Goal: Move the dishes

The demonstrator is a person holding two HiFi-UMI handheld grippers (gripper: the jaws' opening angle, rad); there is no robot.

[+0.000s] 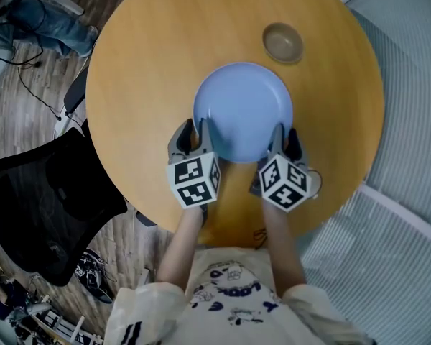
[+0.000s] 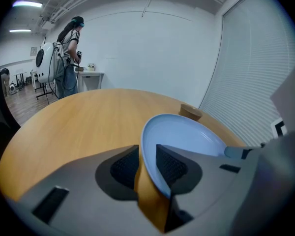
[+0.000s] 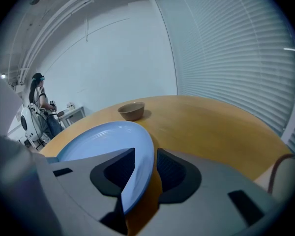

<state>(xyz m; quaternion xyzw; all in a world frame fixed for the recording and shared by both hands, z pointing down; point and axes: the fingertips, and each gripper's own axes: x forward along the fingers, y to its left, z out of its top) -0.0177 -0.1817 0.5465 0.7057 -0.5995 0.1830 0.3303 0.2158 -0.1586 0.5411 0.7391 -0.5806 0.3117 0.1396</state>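
On the round wooden table [image 1: 144, 63], the blue plate [image 1: 243, 110] lies near the middle. The left gripper [image 1: 194, 129] straddles its near-left rim and the right gripper [image 1: 286, 139] its near-right rim. Both are equally close, their jaws apart and not yet clamped. A small tan bowl [image 1: 283, 42] sits beyond.

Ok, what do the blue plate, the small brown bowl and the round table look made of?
Blue plate: probably glazed ceramic, possibly melamine; smooth, soft sheen.
Brown bowl: matte tan, ceramic or wood, can't tell.
Round table: wood or wood-look laminate, faint grain, satin finish.
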